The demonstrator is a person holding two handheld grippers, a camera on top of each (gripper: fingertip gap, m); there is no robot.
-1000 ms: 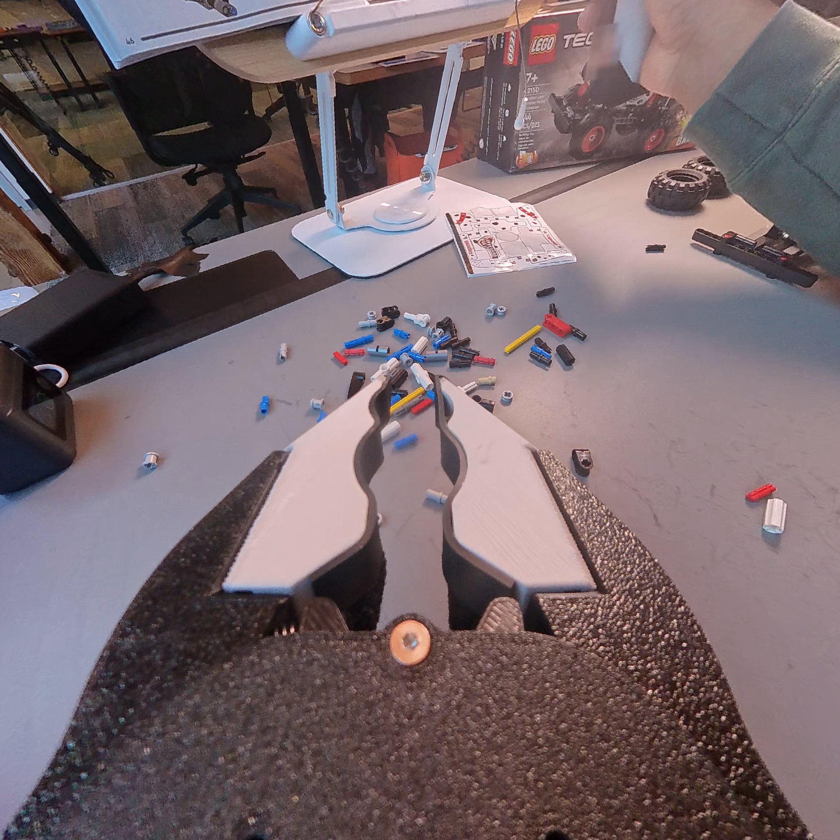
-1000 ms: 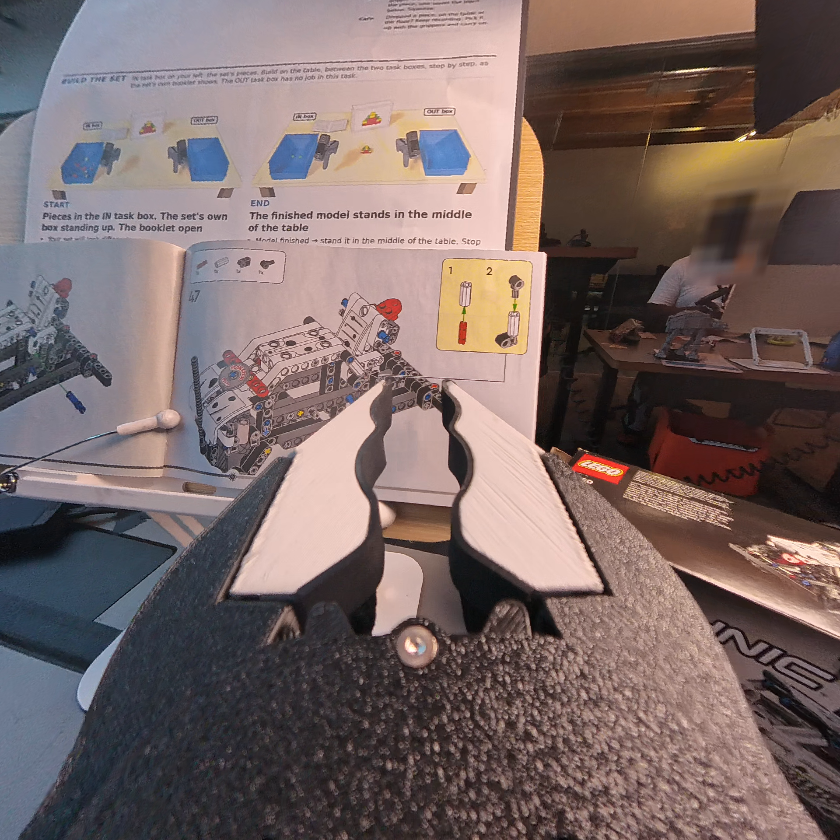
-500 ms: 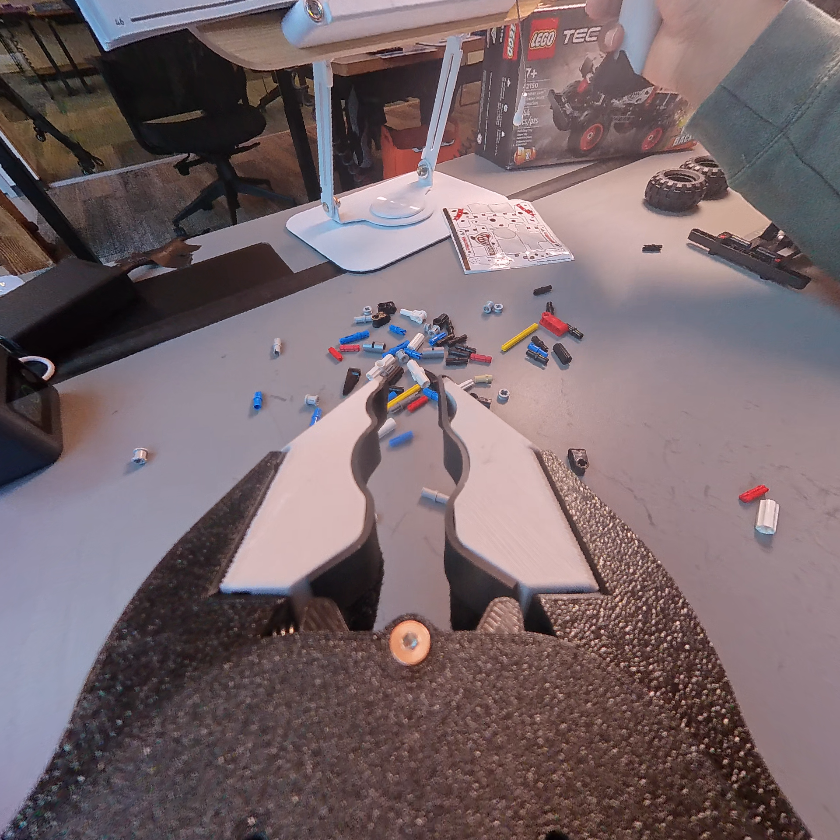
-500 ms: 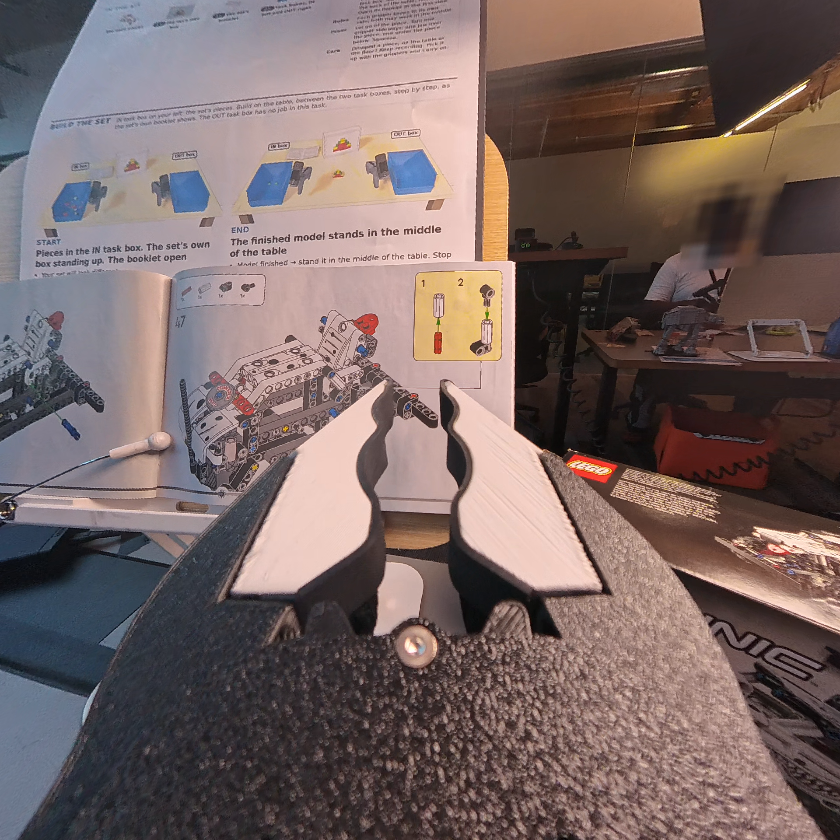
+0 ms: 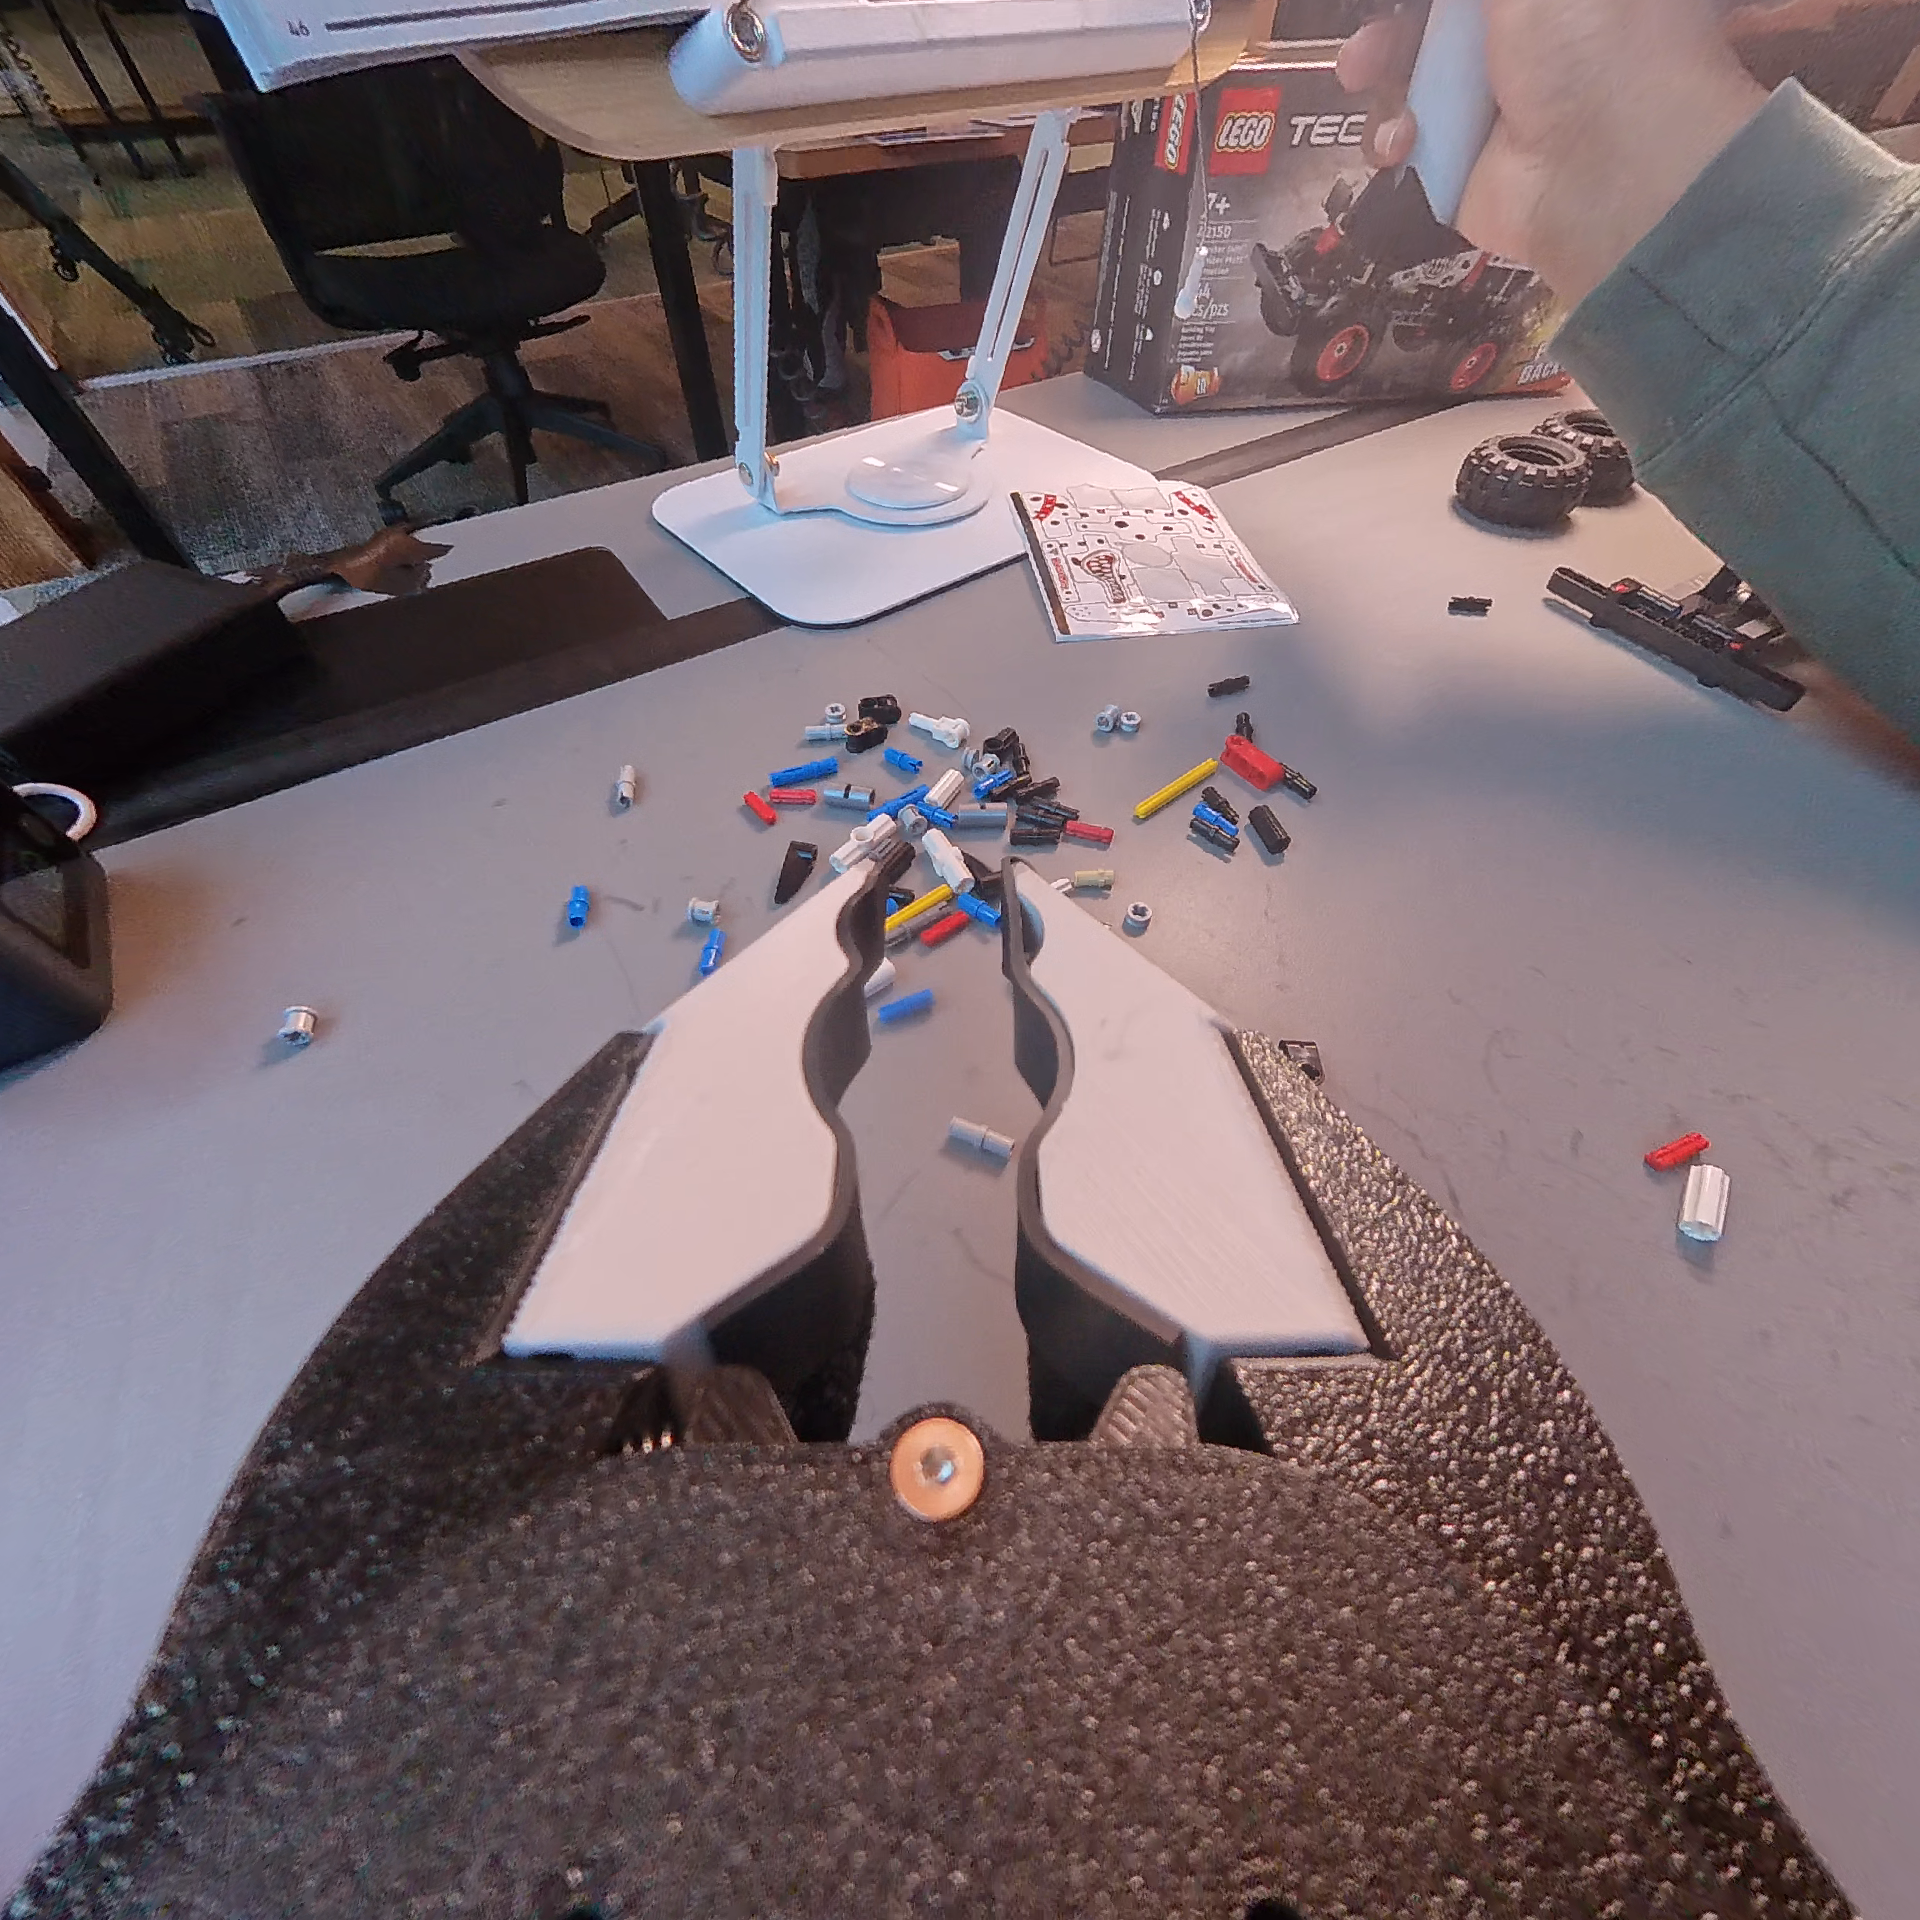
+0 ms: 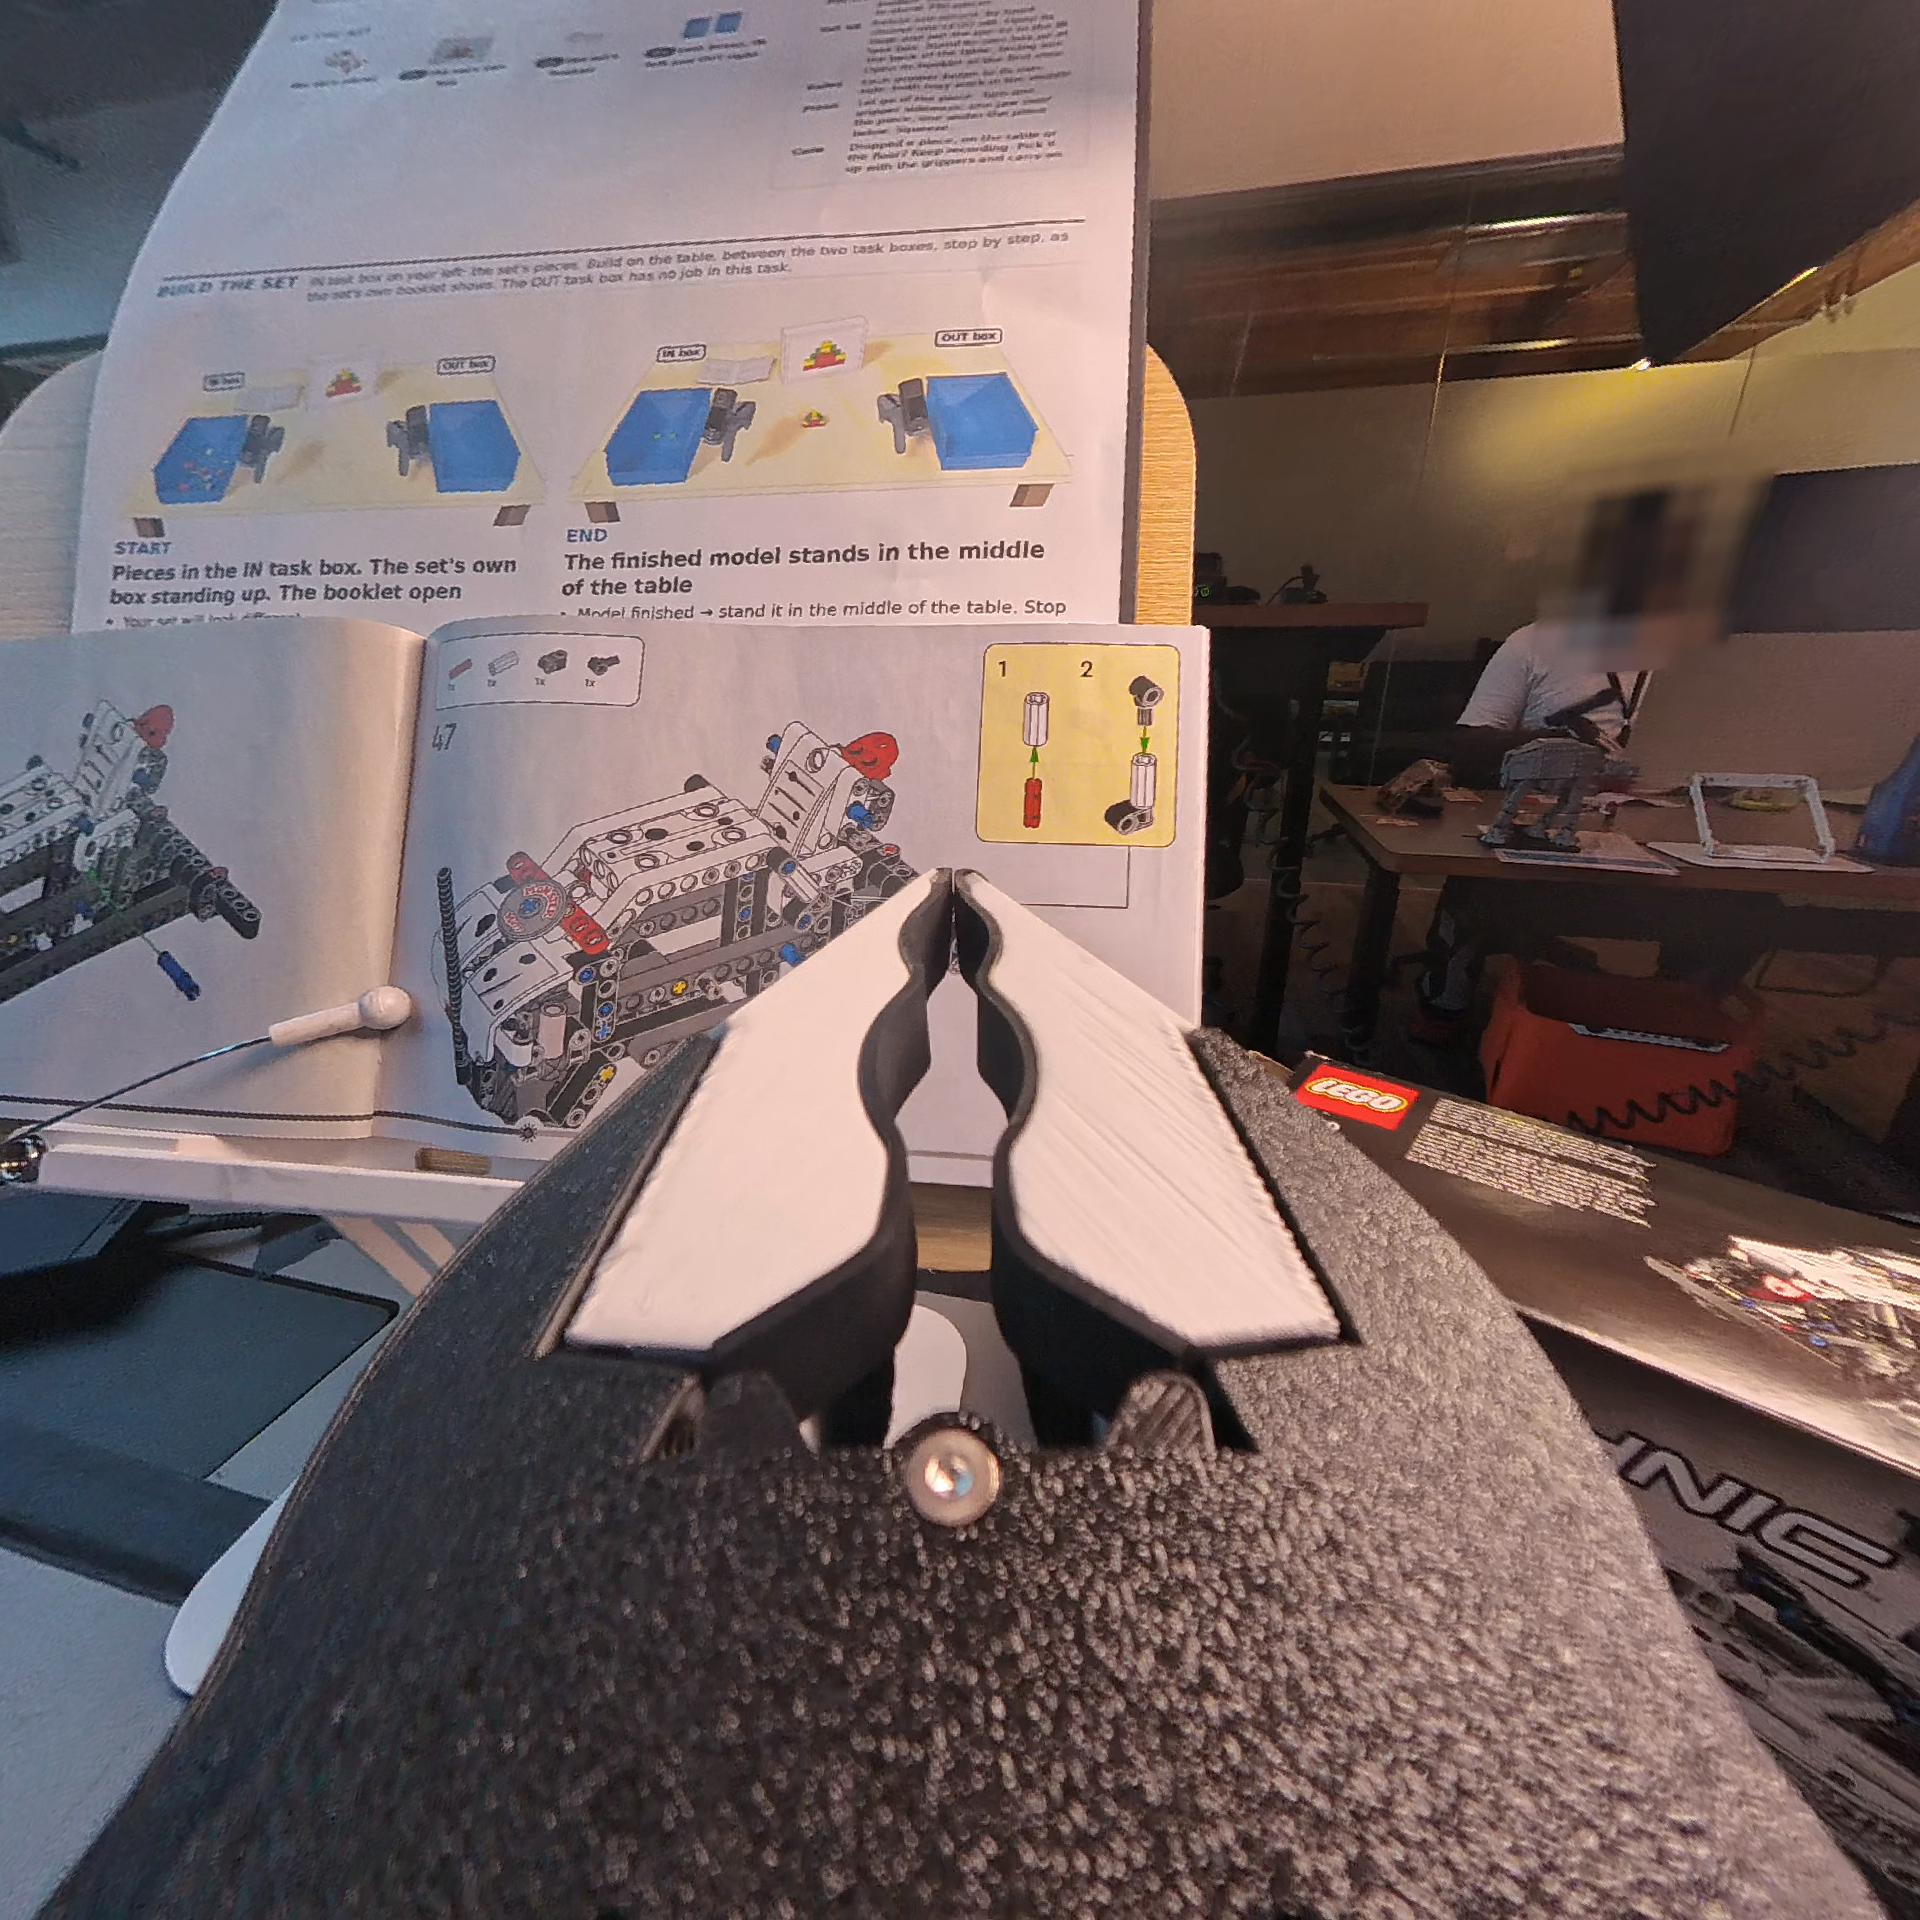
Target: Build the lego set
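Dozens of small lego pins (image 5: 940, 800) lie scattered mid-bench (image 5: 1507, 935), left tongs (image 5: 940, 883) hovering over them part open, empty; right tongs (image 6: 953, 878) raised toward instruction booklet (image 6: 727, 831), tips closed on nothing. Risk: loose pins could roll or get nudged off if tongs come down carelessly. Black part-built frame (image 5: 1673, 634) cut off by a sleeve (image 5: 1787, 343), right tongs' body unseen in left wrist view.

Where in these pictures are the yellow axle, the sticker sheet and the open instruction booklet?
yellow axle (image 5: 1175, 790), left wrist view, middle of the rod.
sticker sheet (image 5: 1148, 566), left wrist view, centre of the sheet.
instruction booklet (image 6: 727, 717), right wrist view, bare upper part of the right-hand page.
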